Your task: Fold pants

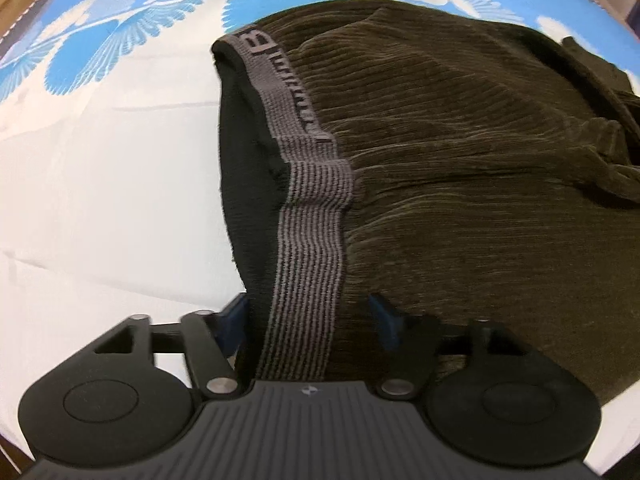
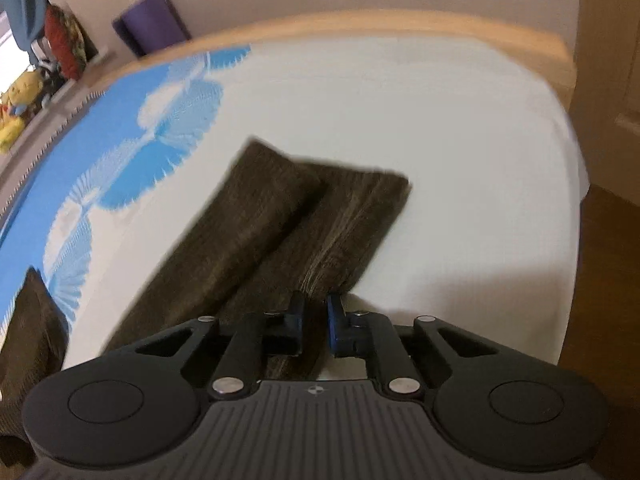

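So the pants (image 1: 460, 168) are dark olive-brown corduroy, lying on a bed (image 1: 100, 200) with a white sheet that has a blue fan-shell print along one side. In the left wrist view the waist end is right under the camera: the grey striped elastic waistband (image 1: 308, 216) runs from the top of the frame down between the fingers of the left tool (image 1: 308, 320), with the black lining showing just left of it. That tool's jaws stand spread, one blue pad on each side of the band, not pressing on it as far as I can see.

The right wrist view is pretty motion-blurred. It looks along the two legs (image 2: 280, 236), which lie side by side and overlapping a bit, cuffs pointing away toward the far edge of the bed. The right tool (image 2: 316, 320) has its jaws drawn nearly together, with the edge of the nearer leg running in between the pads, so it looks pinched on the fabric there. A wooden bed frame (image 2: 400, 24) curves along the far side.
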Demonstrator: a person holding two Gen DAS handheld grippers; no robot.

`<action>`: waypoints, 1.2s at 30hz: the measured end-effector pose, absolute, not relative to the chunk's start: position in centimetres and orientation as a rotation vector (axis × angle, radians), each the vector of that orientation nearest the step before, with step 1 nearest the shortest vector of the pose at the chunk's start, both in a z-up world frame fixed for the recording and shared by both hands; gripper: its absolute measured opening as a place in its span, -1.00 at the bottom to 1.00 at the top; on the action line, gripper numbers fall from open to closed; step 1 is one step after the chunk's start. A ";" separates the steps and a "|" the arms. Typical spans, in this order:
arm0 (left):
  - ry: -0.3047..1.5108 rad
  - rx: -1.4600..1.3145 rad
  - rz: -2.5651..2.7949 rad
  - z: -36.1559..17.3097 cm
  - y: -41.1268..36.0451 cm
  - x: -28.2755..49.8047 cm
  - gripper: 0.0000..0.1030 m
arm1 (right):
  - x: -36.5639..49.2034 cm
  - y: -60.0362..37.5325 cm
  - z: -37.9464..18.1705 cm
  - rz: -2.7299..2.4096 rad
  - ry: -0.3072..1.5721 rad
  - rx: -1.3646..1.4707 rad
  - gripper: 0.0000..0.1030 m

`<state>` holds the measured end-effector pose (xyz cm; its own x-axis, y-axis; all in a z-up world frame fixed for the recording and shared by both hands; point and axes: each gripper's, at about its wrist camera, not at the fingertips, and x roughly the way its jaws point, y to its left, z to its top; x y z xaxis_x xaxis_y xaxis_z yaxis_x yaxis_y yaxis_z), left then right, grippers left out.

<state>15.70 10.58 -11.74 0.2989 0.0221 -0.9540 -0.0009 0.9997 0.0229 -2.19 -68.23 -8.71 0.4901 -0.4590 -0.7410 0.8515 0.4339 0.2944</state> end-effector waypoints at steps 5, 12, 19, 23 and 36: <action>1.212 0.102 -0.020 -11.0 10.1 15.1 -0.37 | -2.2 -65.7 -4.7 -0.855 0.518 0.580 -0.80; 1.100 0.081 -0.062 -8.7 11.2 12.9 -0.63 | -3.9 -65.4 -4.1 -0.912 0.597 0.574 -0.81; 1.086 0.035 -0.074 -7.4 12.9 10.9 -0.70 | -4.5 -63.8 -2.1 -0.872 0.561 0.489 -0.81; 1.239 0.099 -0.095 -10.0 12.6 11.3 -0.69 | -4.7 -65.1 -4.8 -0.985 0.792 0.547 -0.81; 1.128 -0.019 -0.018 -8.0 13.5 12.7 0.02 | -4.7 -65.4 -3.7 -1.104 0.737 0.421 -0.26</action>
<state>12.65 13.49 -8.02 0.4287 -0.0236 -0.9031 0.0048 0.9997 -0.0239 -4.69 -65.43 -3.72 0.2524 -0.6490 -0.7177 0.9119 0.4075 -0.0478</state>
